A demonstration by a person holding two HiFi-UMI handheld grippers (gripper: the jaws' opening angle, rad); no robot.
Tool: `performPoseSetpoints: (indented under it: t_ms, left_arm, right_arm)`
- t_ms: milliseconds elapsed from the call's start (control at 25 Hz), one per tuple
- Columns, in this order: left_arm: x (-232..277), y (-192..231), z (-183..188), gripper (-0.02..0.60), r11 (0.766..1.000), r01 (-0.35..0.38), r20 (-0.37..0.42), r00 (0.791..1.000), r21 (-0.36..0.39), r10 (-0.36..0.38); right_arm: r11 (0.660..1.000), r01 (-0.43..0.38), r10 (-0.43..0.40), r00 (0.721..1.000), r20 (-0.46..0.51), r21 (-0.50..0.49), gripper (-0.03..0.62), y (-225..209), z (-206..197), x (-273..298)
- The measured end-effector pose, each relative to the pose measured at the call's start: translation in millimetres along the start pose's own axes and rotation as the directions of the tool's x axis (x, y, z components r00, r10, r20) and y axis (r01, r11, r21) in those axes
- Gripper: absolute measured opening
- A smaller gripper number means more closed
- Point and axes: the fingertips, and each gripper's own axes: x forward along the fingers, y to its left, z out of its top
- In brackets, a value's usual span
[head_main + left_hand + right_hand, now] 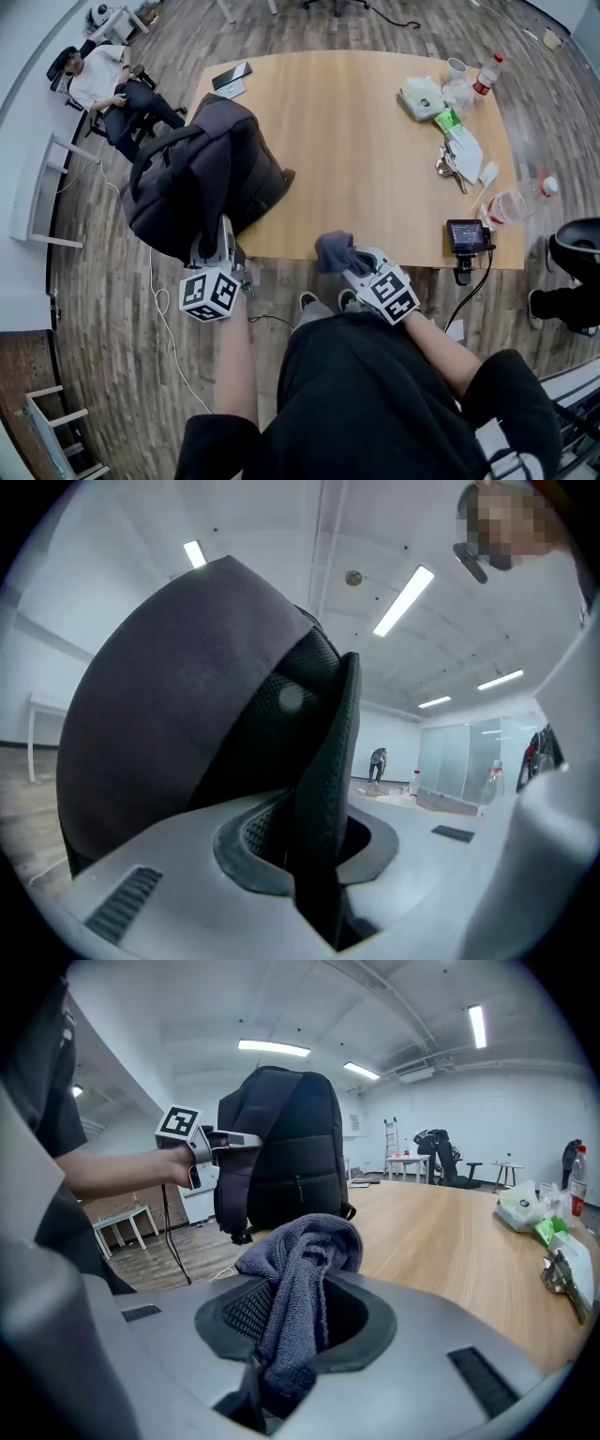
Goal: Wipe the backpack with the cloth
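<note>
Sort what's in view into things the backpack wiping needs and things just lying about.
Needed: backpack; cloth, clamped in the right hand-held gripper; left hand-held gripper, clamped on the backpack's strap.
Lying about: cup, standing bottle, fallen bottle, keys, small screen.

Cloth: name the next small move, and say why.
Probably bring the cloth to the backpack and press it on: the right hand-held gripper holds it short of the backpack, and the left hand-held gripper is shut on a strap.

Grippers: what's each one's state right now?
Left gripper: closed on backpack strap.
Right gripper: closed on cloth.
</note>
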Motion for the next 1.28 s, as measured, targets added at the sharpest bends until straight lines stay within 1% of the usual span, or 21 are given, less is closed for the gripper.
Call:
performPoseSetpoints:
  t_ms: [80,160,280,360,480,600,680,720,760,800,840,880,920,960,1000,1080,1120,1160,1200,1280]
  left_arm:
    - [-1,16,7,0.064,0.998,0.007,0.019,1.0,-0.068,-0.006]
    - [-6,33,13,0.064,0.992,-0.005,0.039,0.999,-0.123,0.01]
    - [-18,65,21,0.064,0.983,-0.045,0.07,0.996,-0.178,0.059]
    - [-29,91,30,0.064,0.972,-0.086,0.097,0.989,-0.22,0.109]
    - [-45,132,45,0.071,0.95,-0.155,0.136,0.971,-0.271,0.197]
    - [-54,172,55,0.075,0.918,-0.21,0.167,0.946,-0.337,0.278]
    - [-55,193,56,0.08,0.898,-0.236,0.178,0.931,-0.371,0.318]
    - [-55,199,54,0.08,0.898,-0.242,0.181,0.928,-0.368,0.325]
    - [-56,200,50,0.08,0.908,-0.24,0.18,0.932,-0.342,0.314]
    - [-59,194,42,0.08,0.93,-0.23,0.173,0.943,-0.287,0.286]
    - [-62,183,31,0.08,0.957,-0.211,0.154,0.958,-0.2,0.243]
    - [-67,167,18,0.08,0.979,-0.182,0.123,0.973,-0.094,0.193]
    - [-73,148,3,0.087,0.99,-0.142,0.088,0.986,0.01,0.141]
    - [-80,126,-9,0.096,0.991,-0.095,0.06,0.994,0.096,0.09]
    - [-86,105,-18,0.104,0.986,-0.052,0.045,0.998,0.156,0.045]
    - [-95,71,-24,0.125,0.976,0.004,0.041,0.999,0.216,-0.013]
    - [-97,59,-24,0.149,0.972,0.016,0.04,0.999,0.235,-0.026]
    - [-98,51,-24,0.189,0.967,0.022,0.034,0.999,0.255,-0.032]
    - [-99,45,-24,0.214,0.962,0.024,0.027,0.999,0.271,-0.032]
    - [-100,39,-23,0.252,0.965,0.02,0.022,0.999,0.263,-0.027]
  right_arm:
    - [1.0,-0.017,0.017,1.0,-0.002,-0.007,0.112,5,2,3]
    - [0.999,-0.04,0.039,0.999,-0.007,-0.02,0.112,13,4,4]
    - [0.997,-0.062,0.061,0.998,-0.026,-0.038,0.112,18,0,4]
    - [0.997,-0.067,0.066,0.997,-0.035,-0.045,0.112,18,-2,4]
    - [0.997,-0.071,0.07,0.997,-0.038,-0.043,0.112,16,-5,6]
    - [0.996,-0.08,0.079,0.996,-0.035,-0.048,0.112,16,-5,10]
    - [0.994,-0.088,0.087,0.996,-0.019,-0.062,0.112,15,1,16]
    - [0.993,-0.093,0.093,0.996,-0.005,-0.071,0.112,15,7,19]
    - [0.992,-0.099,0.1,0.995,0.013,-0.083,0.112,17,14,23]
    - [0.99,-0.104,0.109,0.993,0.039,-0.099,0.112,19,25,27]
    - [0.987,-0.109,0.119,0.99,0.074,-0.121,0.112,22,42,30]
    - [0.982,-0.114,0.132,0.984,0.12,-0.15,0.112,26,65,34]
    - [0.976,-0.116,0.149,0.973,0.176,-0.186,0.112,31,95,37]
    - [0.967,-0.115,0.17,0.956,0.238,-0.229,0.112,37,130,40]
    - [0.955,-0.109,0.193,0.935,0.299,-0.275,0.112,43,168,41]
    - [0.931,-0.095,0.239,0.887,0.394,-0.351,0.112,58,247,44]
    - [0.919,-0.091,0.26,0.872,0.416,-0.384,0.112,67,281,47]
    - [0.903,-0.084,0.276,0.866,0.417,-0.421,0.112,77,310,51]
    - [0.881,-0.071,0.283,0.87,0.403,-0.468,0.112,88,333,58]
    - [0.82,-0.028,0.266,0.903,0.338,-0.571,0.112,108,358,75]
